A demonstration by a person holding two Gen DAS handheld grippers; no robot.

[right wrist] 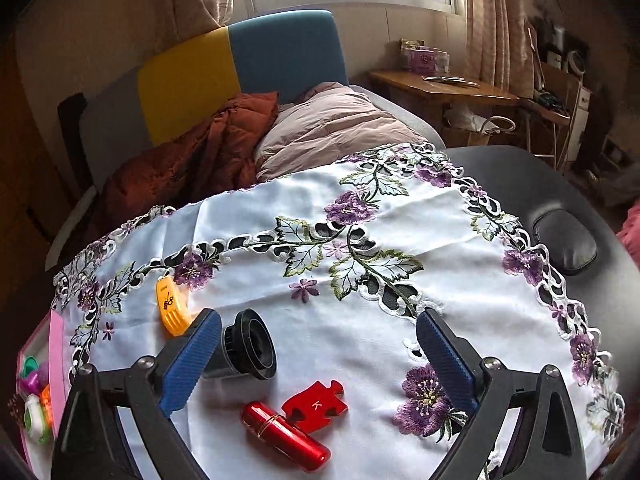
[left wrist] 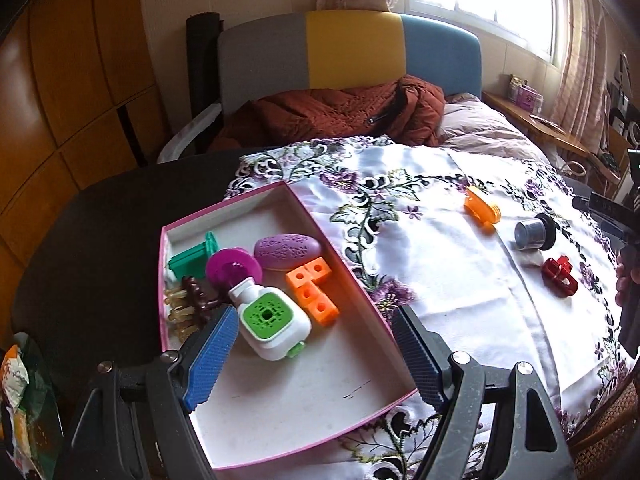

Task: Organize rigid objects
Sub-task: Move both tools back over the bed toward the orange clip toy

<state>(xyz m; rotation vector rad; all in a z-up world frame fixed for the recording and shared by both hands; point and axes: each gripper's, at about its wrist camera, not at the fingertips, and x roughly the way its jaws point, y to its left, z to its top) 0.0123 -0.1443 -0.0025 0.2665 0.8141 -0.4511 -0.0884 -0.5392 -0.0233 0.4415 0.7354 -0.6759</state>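
both claws, left claw [left wrist: 312, 344] and right claw [right wrist: 316, 354], angle down, spread apart, empty; one red metal tube [right wrist: 286, 436], perhaps a lipstick.

Both wrist views downward — shared tablecloth [left wrist: 460, 280]

Before you lies an embroidered satin-sheen tablecloth [right wrist: 360, 320]. On it, near, rest a glossy red metallic tube [right wrist: 286, 436] and a matt red puzzle piece [right wrist: 316, 402]; left, a pink cardboard box [left wrist: 280, 392]; both grippers' blue pads [right wrist: 192, 360] are ribbed.
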